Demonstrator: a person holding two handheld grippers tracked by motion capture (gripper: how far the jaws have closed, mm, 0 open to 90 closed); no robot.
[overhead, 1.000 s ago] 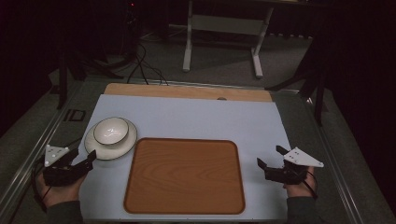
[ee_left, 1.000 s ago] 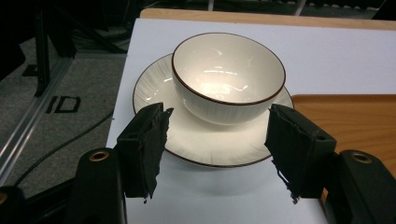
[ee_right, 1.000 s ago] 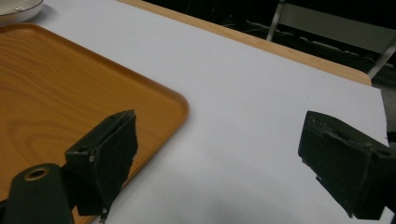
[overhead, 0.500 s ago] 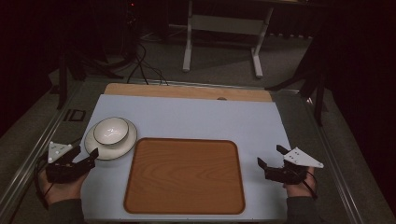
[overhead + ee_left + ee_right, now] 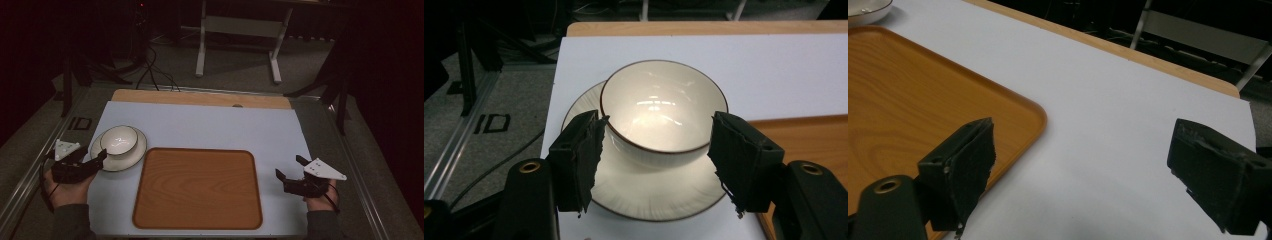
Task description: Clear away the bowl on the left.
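Note:
A cream bowl (image 5: 119, 139) with a dark rim stands on a matching plate (image 5: 131, 159) at the left of the white mat. My left gripper (image 5: 97, 160) is at the plate's near left edge and open. In the left gripper view the bowl (image 5: 659, 110) lies between the two wide-apart jaws, above the plate (image 5: 649, 187). The left jaw's tip is close beside the rim, and the right jaw stands apart from it. My right gripper (image 5: 288, 166) is open over the mat, right of the wooden tray (image 5: 197, 187), with nothing between its fingers.
The tray (image 5: 908, 95) is bare, and its corner lies just beside the right gripper (image 5: 1083, 127). The white mat (image 5: 200, 125) covers most of the table, with a wooden strip (image 5: 200, 97) along the far edge. Metal rails border both sides, and stand legs rise beyond the table.
My left gripper has moved forward and slightly up toward the bowl, so its jaws now flank it. The right gripper has kept still.

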